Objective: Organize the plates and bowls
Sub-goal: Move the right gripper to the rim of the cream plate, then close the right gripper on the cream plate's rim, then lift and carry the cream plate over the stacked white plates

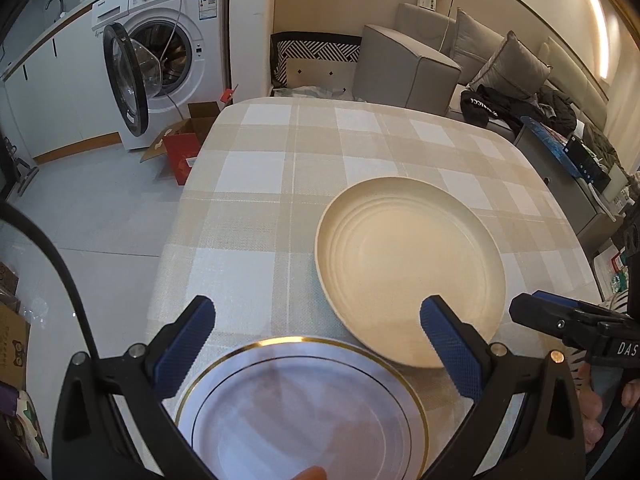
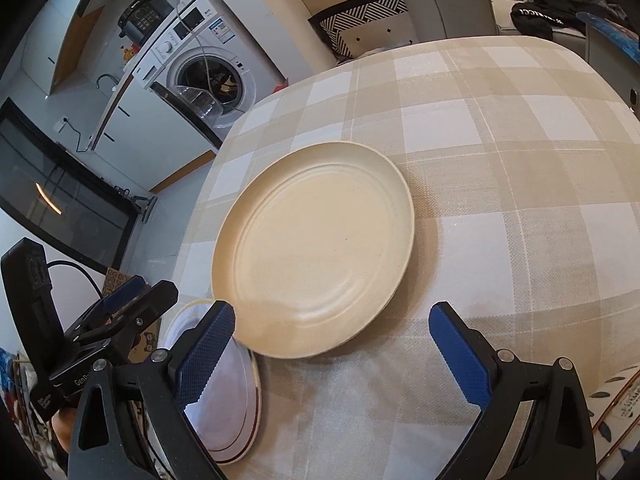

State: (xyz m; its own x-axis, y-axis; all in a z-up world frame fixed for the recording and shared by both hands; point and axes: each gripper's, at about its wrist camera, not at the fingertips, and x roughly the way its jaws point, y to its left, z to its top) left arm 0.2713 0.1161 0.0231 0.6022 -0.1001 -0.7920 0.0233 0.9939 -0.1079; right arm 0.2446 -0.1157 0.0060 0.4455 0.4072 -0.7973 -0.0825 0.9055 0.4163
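Note:
A cream ribbed plate point(image 1: 408, 268) point(image 2: 316, 248) lies on the checked tablecloth point(image 1: 260, 184) point(image 2: 500, 184). A white gold-rimmed plate point(image 1: 304, 408) point(image 2: 224, 400) sits at the table's near edge, its rim close to the cream plate's rim. My left gripper point(image 1: 318, 348) hovers open over the white plate with nothing between its fingers; it appears side-on at the left of the right wrist view as the left gripper point(image 2: 120, 312). My right gripper point(image 2: 334, 354) stands open just short of the cream plate's near rim, its left finger point(image 2: 208, 352) covering part of the white plate.
A washing machine point(image 1: 168, 52) with its door open stands beyond the table's left edge, with cardboard boxes point(image 1: 180, 148) on the floor. A grey sofa point(image 1: 460, 60) with cushions and dark clothes lies behind. A patterned item point(image 2: 616, 400) shows at the right near edge.

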